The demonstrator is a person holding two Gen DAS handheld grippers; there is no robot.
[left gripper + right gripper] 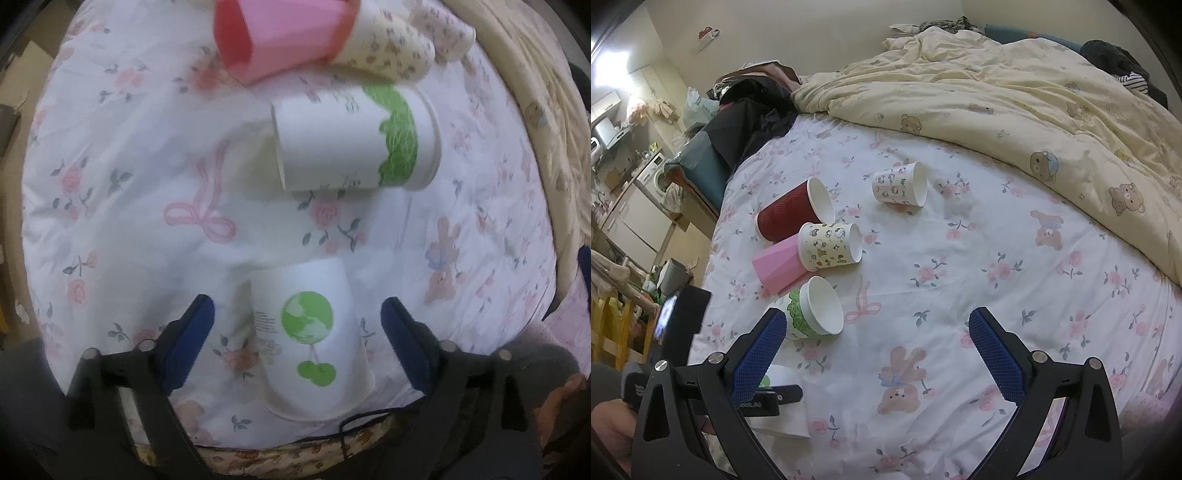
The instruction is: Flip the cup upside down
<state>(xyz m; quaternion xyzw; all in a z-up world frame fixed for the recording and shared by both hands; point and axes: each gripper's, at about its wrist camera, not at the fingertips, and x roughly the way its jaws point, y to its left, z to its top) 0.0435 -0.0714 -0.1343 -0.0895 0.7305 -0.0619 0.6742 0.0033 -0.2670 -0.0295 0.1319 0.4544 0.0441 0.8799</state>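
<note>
now upturned cup [310,332] between open left gripper [297,325]

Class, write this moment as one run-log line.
left tongs: open, straddling white paper cup with green globe print, untouched | right tongs: open, empty | green-banded white paper cup: on its side on floral bedsheet

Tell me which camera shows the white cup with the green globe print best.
The left wrist view: the white cup with the green globe print stands rim-down on the floral bedsheet, between the open left gripper fingers. The right wrist view shows only a sliver of it behind the right gripper.
</note>
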